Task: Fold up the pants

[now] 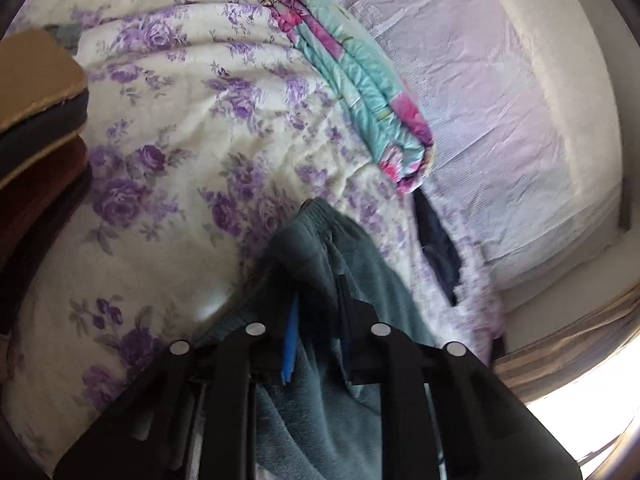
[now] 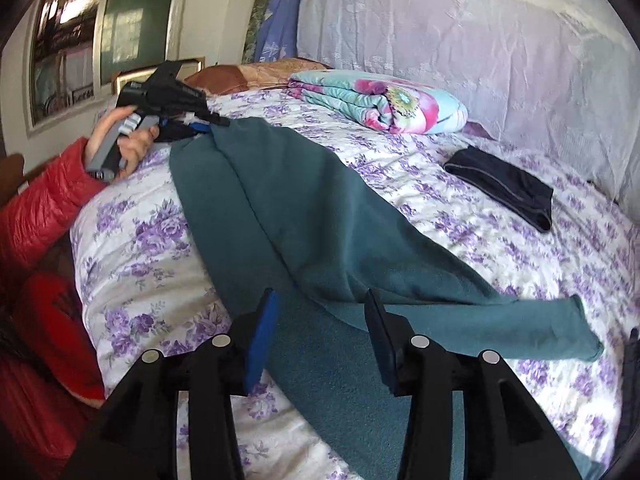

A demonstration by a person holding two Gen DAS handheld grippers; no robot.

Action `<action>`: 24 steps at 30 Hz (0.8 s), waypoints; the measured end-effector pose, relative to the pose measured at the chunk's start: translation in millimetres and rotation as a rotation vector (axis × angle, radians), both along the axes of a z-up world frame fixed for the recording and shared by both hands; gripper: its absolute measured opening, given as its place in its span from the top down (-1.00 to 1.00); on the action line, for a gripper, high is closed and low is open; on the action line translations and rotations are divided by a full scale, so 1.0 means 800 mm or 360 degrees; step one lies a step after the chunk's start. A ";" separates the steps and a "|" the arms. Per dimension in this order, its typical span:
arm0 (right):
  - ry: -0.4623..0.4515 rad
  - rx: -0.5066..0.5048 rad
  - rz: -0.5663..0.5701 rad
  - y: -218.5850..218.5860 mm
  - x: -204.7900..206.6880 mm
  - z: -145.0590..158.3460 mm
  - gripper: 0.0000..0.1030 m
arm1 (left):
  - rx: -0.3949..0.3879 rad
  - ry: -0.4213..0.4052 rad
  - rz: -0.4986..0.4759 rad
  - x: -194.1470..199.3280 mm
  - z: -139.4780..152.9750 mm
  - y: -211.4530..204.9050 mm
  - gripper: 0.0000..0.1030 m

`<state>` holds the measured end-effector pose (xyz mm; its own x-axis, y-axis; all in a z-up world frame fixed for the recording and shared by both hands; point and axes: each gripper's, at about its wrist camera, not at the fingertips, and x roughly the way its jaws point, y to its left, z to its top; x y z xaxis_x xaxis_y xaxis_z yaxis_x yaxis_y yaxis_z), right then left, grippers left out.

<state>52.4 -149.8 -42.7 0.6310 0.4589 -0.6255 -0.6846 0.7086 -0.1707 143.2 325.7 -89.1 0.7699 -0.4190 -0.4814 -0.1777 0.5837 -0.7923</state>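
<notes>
Teal fleece pants (image 2: 304, 216) lie stretched across the floral bedspread (image 2: 132, 240), waist at the far left, legs running toward me and right. My left gripper (image 2: 200, 122) is shut on the waistband; in the left wrist view the teal pants (image 1: 316, 248) bunch between its fingers, and the gripper (image 1: 318, 316) holds them. My right gripper (image 2: 320, 312) is open, its fingers straddling a pant leg near the front of the bed without closing on it.
A folded turquoise-and-pink quilt (image 2: 380, 100) and a folded dark garment (image 2: 504, 188) lie farther back on the bed. White lace-covered cushions (image 2: 460, 28) line the back. The person's red sleeve (image 2: 36, 208) is at the left bed edge.
</notes>
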 end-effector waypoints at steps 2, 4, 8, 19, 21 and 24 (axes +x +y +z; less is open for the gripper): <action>-0.0033 -0.0064 0.0032 0.011 0.000 -0.002 0.12 | -0.0067 -0.0012 0.0001 0.000 -0.004 0.005 0.72; -0.0085 -0.0148 0.0066 0.023 0.001 -0.006 0.15 | -0.0074 -0.0021 -0.0001 -0.001 -0.004 0.004 0.73; -0.0177 -0.0369 0.0120 0.042 0.007 -0.019 0.39 | -0.0035 -0.0012 -0.0005 0.001 -0.002 0.000 0.74; -0.0255 -0.0258 0.0045 0.020 -0.009 0.026 0.96 | 0.0117 -0.0036 -0.0108 -0.010 0.044 0.003 0.80; -0.0239 -0.0218 0.0069 0.014 -0.023 0.033 0.98 | 0.0137 -0.0058 -0.0100 -0.027 0.056 0.011 0.81; -0.0208 -0.0249 0.0107 0.013 -0.040 0.022 0.98 | 0.0145 -0.0039 -0.0117 -0.048 0.055 0.021 0.81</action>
<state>20.4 -139.5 -25.1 0.6827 0.4063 -0.6074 -0.6943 0.6199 -0.3656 104.4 342.9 -44.8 0.7506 -0.4300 -0.5016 -0.1132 0.6643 -0.7389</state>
